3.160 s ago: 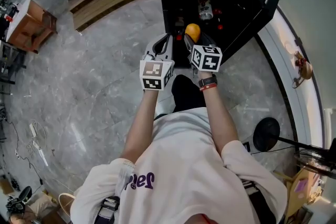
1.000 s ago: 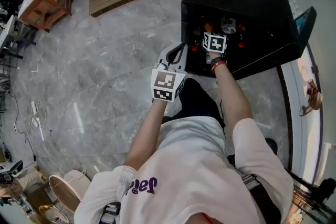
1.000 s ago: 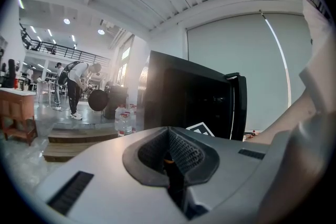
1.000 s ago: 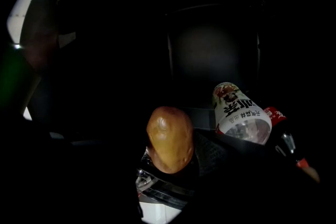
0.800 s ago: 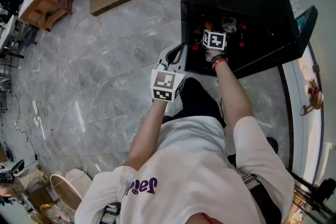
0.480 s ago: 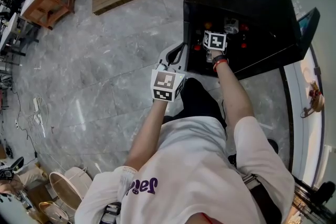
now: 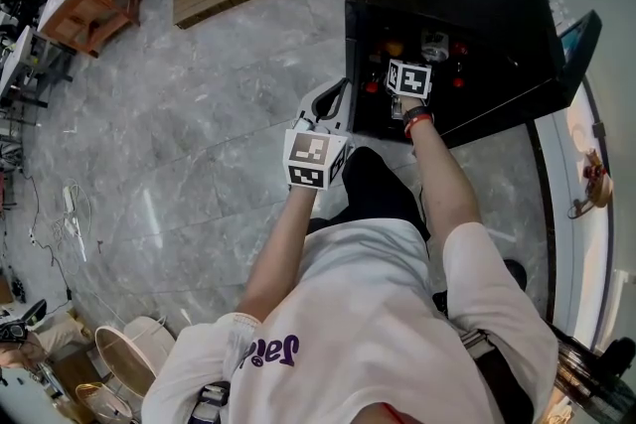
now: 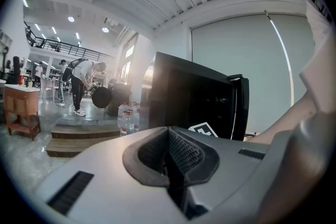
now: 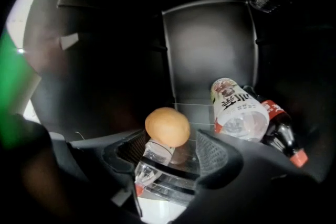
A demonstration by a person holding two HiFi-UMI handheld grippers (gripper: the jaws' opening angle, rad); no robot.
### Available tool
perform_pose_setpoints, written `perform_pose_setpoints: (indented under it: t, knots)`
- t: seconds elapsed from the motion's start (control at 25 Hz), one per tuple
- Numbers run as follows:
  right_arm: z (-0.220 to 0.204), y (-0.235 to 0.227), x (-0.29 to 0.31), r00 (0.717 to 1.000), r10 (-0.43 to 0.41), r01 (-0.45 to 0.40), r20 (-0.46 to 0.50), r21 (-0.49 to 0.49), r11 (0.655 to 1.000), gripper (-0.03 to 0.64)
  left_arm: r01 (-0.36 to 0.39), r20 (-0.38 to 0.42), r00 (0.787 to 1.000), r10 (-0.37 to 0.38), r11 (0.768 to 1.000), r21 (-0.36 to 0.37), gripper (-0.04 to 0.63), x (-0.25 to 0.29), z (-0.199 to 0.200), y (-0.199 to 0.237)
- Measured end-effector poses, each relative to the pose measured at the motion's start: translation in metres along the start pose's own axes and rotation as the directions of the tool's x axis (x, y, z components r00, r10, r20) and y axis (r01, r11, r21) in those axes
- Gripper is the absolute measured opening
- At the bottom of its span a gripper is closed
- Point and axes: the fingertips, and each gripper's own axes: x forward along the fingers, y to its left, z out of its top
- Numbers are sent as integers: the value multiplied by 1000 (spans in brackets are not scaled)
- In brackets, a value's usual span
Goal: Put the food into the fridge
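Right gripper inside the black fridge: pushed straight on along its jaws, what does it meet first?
Most likely the round orange fruit, just beyond the open jaws of the right gripper. A clear plastic bottle lies lower between them, seemingly under the glass shelf; depth is unclear.

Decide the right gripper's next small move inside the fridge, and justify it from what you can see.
Probably draw the right gripper straight back out of the fridge. Its jaws stand apart and the orange sits on the glass shelf between them, seemingly free of both, so it looks released. Keep level to avoid nudging it.
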Motion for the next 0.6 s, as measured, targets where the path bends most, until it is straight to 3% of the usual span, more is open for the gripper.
perform_pose_setpoints:
  t: [0.6]
  knots:
    - [3,9,-65,998,-21,19,55,28,999,305,-1,-9,1000,1,1000,-5,17,-38,20,2]
